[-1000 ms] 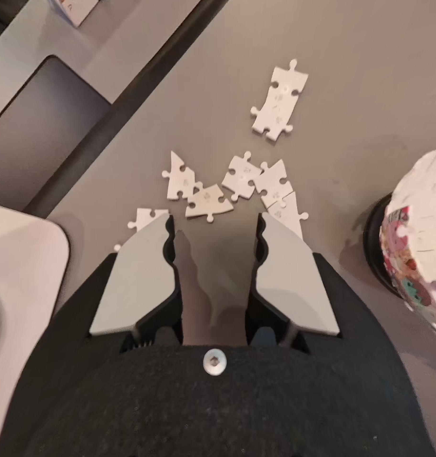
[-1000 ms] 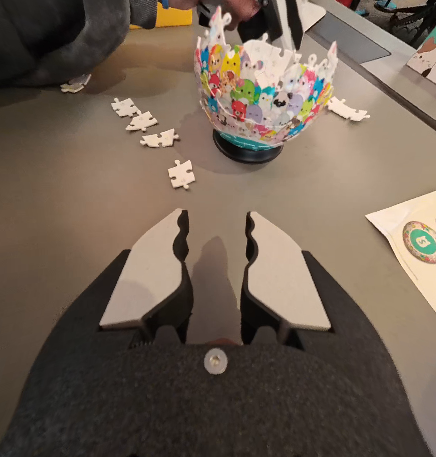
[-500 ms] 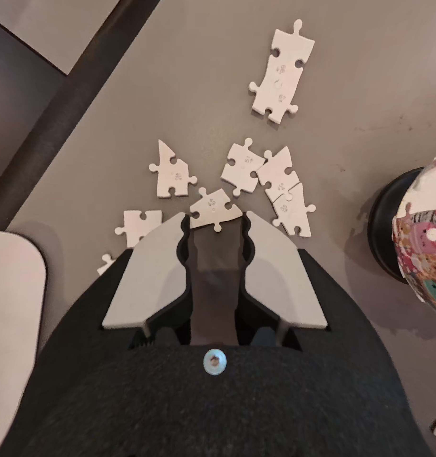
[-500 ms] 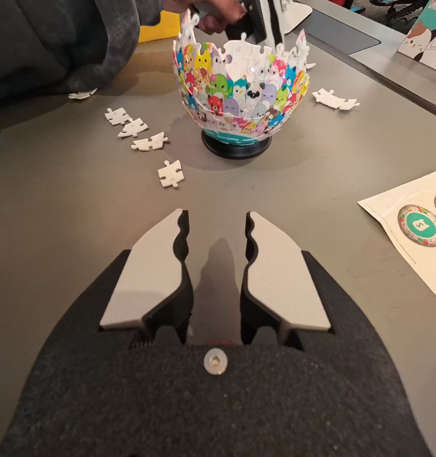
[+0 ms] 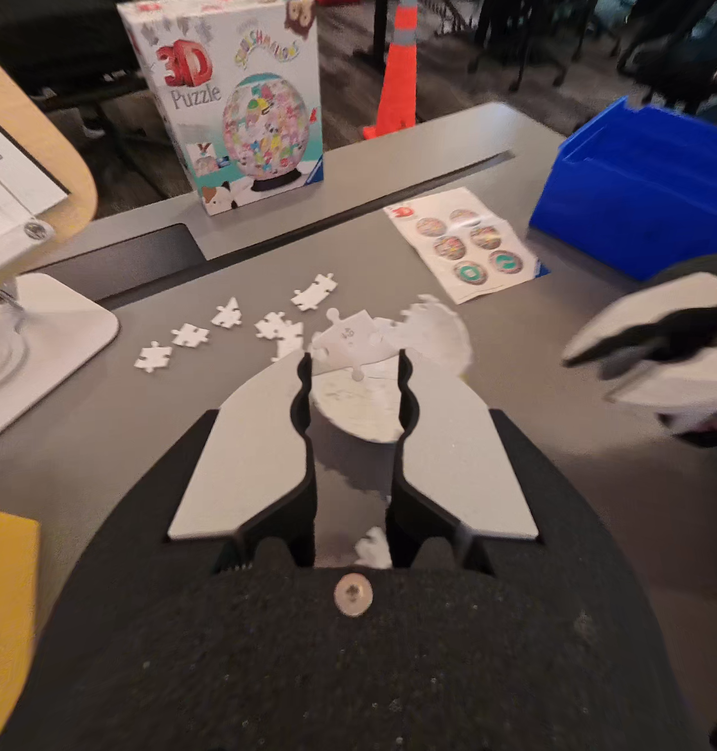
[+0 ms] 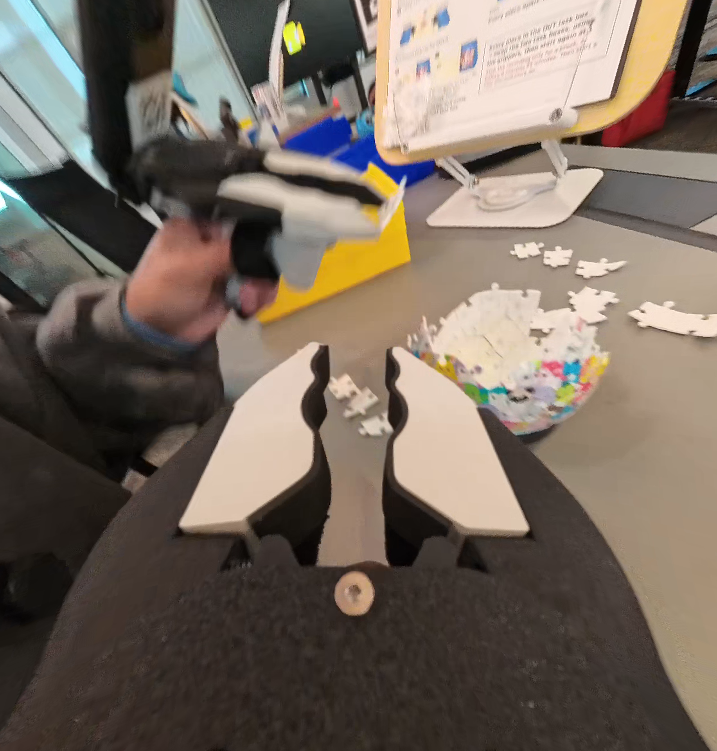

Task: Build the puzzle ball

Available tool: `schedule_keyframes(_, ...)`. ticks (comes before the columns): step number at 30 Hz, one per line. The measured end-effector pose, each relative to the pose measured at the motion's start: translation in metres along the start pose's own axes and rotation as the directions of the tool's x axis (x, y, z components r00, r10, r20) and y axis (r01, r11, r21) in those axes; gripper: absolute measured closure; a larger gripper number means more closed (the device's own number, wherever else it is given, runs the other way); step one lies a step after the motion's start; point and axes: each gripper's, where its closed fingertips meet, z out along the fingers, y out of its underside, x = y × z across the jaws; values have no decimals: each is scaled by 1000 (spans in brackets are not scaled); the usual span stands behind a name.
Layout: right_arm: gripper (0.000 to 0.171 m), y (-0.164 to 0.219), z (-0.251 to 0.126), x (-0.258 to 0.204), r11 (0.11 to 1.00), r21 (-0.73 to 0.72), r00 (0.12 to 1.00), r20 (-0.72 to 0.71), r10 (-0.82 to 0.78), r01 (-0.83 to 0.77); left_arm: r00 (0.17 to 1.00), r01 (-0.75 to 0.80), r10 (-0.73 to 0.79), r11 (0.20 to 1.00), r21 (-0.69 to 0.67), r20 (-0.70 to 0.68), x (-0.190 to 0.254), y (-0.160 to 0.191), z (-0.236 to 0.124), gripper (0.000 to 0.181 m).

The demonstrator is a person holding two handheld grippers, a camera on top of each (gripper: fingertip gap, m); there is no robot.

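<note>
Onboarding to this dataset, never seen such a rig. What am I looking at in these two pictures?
No robot: a person holds two hand-held grippers, each with a camera looking along its fingers. The left wrist view shows the left hand-held gripper clamped on a white puzzle piece above the grey table. The right wrist view shows the right hand-held gripper, open and empty. On the table: the half-built puzzle ball, loose pieces and a printed sheet; farther back, a puzzle box.
</note>
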Motion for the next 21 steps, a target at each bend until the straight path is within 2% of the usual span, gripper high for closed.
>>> schedule_keyframes(3, 145, -10, 6, -12, 989, 65, 988, 82, 129, -134, 1000, -1, 1, 1000, 25, 9, 55, 17, -12, 141)
schedule_keyframes(7, 143, 4, 7, -32, 969, 4, 952, 190, 241, -246, 996, -92, 92, 996, 12, -17, 103, 41, -15, 141)
schedule_keyframes(8, 145, 10, 6, -34, 964, -21, 945, 193, 264, -265, 994, -105, 105, 994, 16, -28, 112, 44, -16, 141)
schedule_keyframes(10, 163, 23, 3, -36, 956, -78, 940, 176, 291, -282, 990, -140, 141, 989, 40, -20, 122, 43, -19, 141)
schedule_keyframes(15, 169, 36, -18, -17, 954, -150, 958, 89, 273, -259, 972, -234, 234, 972, -22, 16, 126, 59, -20, 149)
schedule_keyframes(17, 169, 54, -30, 5, 929, -320, 977, 37, 211, -189, 979, -205, 206, 977, -61, 2, 121, 74, -27, 141)
schedule_keyframes(19, 168, 86, -40, 28, 817, -563, 988, 3, 157, -128, 987, -162, 162, 983, -85, -1, 110, 91, -35, 140)
schedule_keyframes(21, 168, 112, -37, 37, 687, -720, 985, 32, 171, -96, 993, -115, 119, 988, -102, 28, 94, 107, -43, 140)
